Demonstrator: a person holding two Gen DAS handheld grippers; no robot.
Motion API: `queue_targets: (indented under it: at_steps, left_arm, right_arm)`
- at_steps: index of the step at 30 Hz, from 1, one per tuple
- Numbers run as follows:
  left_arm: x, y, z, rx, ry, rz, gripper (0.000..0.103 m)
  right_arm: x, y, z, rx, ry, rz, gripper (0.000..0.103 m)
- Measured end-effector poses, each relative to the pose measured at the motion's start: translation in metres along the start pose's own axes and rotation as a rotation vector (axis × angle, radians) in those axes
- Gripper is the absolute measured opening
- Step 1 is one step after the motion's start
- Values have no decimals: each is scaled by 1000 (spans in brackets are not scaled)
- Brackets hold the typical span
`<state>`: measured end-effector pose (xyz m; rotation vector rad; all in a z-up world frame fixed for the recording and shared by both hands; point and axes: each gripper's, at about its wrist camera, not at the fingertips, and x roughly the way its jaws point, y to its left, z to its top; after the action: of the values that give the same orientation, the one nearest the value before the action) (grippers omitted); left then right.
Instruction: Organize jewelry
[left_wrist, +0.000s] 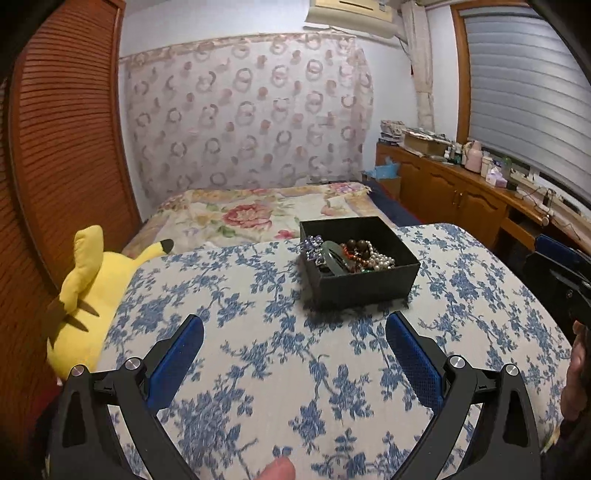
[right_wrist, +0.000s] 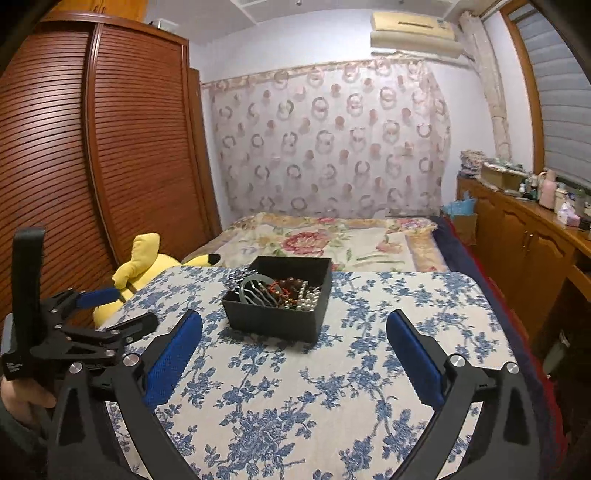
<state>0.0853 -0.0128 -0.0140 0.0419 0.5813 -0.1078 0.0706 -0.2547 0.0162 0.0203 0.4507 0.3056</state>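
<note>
Item: black box (left_wrist: 360, 275), open-topped, standing on the blue-flowered cloth (left_wrist: 280, 369) toward its far edge, nearer the far right corner in the left wrist view; no lid in view.

Contents: jewelry (left_wrist: 351, 254) heaped together inside the box; pearl strand (left_wrist: 380, 261), dark brown beads (left_wrist: 357, 245), a grey-green hair comb (right_wrist: 255, 290) leaning on the near-left wall, a sparkly piece (left_wrist: 312, 244) poking over the left rim; nothing lies loose on the cloth, so the pile fits either a gathered-up lot or one waiting to be sorted.

Left gripper (left_wrist: 295, 332): spread wide, holding nothing; hovering over the near edge, aimed at the box, probably to keep both walls in reach.

Right gripper (right_wrist: 294, 325): likewise spread and empty; level with the left one, box centred between its fingers.

Beside the left edge: yellow plush toy (left_wrist: 85, 295), apart from the box.
</note>
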Motion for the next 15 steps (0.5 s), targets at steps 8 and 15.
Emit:
queue_targets:
  at_steps: [8, 15]
  left_arm:
    - [-15, 7, -9, -33, -20, 8, 95]
    - [-20, 7, -10, -34, -32, 8, 95]
  right_arm:
    - [-6, -3, -8, 25, 1, -30, 101]
    - [-4, -3, -12, 13, 4, -37, 101]
